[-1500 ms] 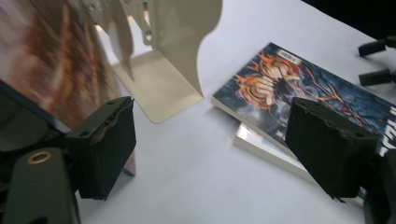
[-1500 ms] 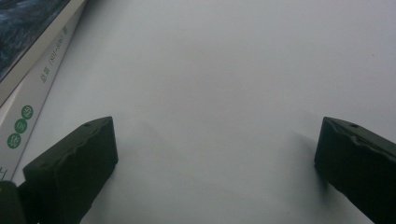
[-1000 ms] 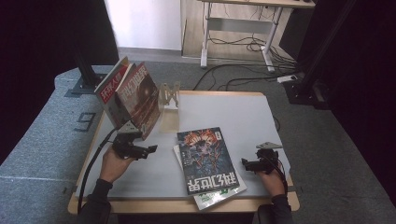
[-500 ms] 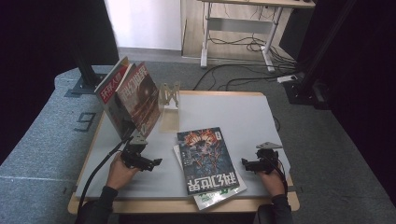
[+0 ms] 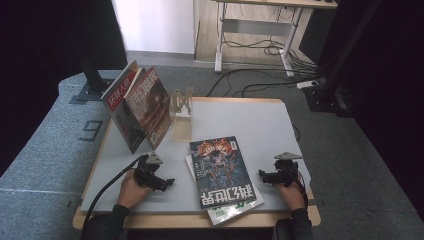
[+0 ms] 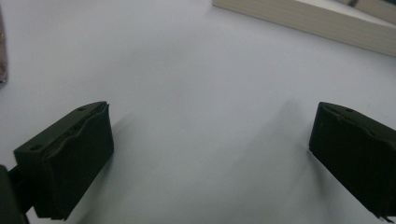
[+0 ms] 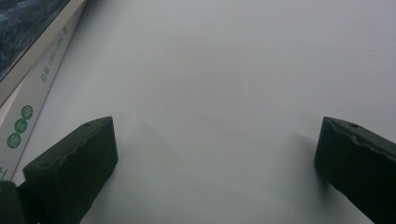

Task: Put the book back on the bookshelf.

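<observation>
Between both claws lies the magazine.

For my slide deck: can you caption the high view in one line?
Both open grippers, left gripper and right gripper, rest beside stacked magazines on the table.

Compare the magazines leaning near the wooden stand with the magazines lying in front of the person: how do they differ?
The leaning magazines stand tilted on edge at the table's far left, beside the wooden stand; the flat magazines lie stacked at the near middle. The leaning pair shows reddish-brown covers; the flat stack's top cover is dark blue, with a green-edged issue beneath. The flat stack lies between both tongs, the left tongs and right tongs. Both groups are glossy magazines, and neither is held.
</observation>
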`<action>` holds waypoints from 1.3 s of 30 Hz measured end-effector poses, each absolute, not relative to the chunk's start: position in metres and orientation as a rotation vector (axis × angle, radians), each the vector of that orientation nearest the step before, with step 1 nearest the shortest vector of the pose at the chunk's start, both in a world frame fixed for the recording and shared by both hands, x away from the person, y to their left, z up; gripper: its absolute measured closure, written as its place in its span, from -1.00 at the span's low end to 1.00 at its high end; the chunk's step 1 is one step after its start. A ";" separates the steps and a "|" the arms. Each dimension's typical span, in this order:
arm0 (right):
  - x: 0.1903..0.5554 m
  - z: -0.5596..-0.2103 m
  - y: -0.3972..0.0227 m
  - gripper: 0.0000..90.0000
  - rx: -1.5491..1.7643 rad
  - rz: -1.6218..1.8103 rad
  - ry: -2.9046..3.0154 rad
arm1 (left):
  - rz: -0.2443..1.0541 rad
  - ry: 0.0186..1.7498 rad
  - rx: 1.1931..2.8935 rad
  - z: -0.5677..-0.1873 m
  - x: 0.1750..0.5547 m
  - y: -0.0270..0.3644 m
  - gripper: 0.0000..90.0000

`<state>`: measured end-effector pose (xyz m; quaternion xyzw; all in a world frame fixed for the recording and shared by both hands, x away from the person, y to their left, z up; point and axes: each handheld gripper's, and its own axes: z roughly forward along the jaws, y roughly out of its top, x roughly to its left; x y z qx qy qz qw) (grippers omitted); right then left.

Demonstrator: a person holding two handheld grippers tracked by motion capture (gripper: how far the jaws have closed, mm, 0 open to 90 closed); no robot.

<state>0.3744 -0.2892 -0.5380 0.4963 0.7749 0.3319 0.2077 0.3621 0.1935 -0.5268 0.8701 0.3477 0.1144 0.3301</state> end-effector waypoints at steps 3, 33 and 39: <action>0.374 -0.538 -0.289 -1.00 1.382 0.924 2.157 | 0.326 0.896 2.287 -0.528 0.361 0.192 -1.00; 0.349 -0.519 -0.270 -1.00 1.291 0.972 2.193 | 0.326 0.896 2.284 -0.529 0.361 0.192 -1.00; 0.334 -0.510 -0.256 -1.00 1.234 1.023 2.225 | 0.325 0.897 2.284 -0.529 0.361 0.192 -1.00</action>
